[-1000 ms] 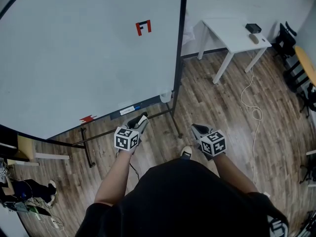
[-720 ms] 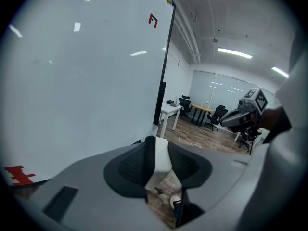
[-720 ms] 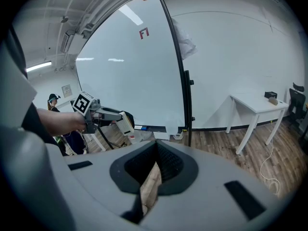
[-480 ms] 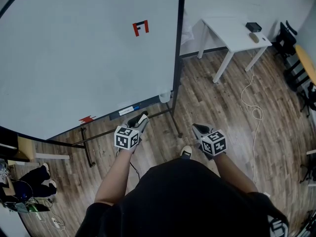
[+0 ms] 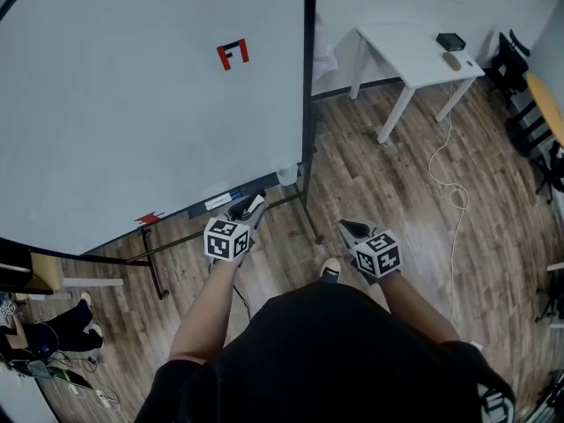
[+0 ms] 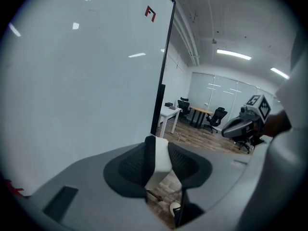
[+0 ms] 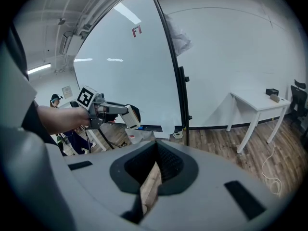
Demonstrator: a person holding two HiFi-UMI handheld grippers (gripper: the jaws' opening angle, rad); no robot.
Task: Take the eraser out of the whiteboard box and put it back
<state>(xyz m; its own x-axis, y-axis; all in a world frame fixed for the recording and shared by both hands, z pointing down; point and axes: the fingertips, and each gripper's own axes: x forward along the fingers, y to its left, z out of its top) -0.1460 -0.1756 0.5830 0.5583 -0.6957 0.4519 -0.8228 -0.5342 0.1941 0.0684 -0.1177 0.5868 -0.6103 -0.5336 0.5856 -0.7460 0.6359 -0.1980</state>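
My left gripper is shut on a white eraser, which stands upright between its black pads. In the right gripper view the same eraser sticks out of the left gripper, just in front of the whiteboard's ledge. A small white box hangs at the lower right corner of the whiteboard, a little beyond the left gripper's tip. My right gripper hovers over the wooden floor to the right, its jaws shut with nothing between them.
The whiteboard's black stand and its foot bars lie just ahead. A white table stands at the back right, with a white cable on the floor. A red mark is on the board.
The left gripper has moved a little forward toward the board's ledge, eraser still in it. The right gripper shifted slightly. The head view has swung, so the board stands further left.
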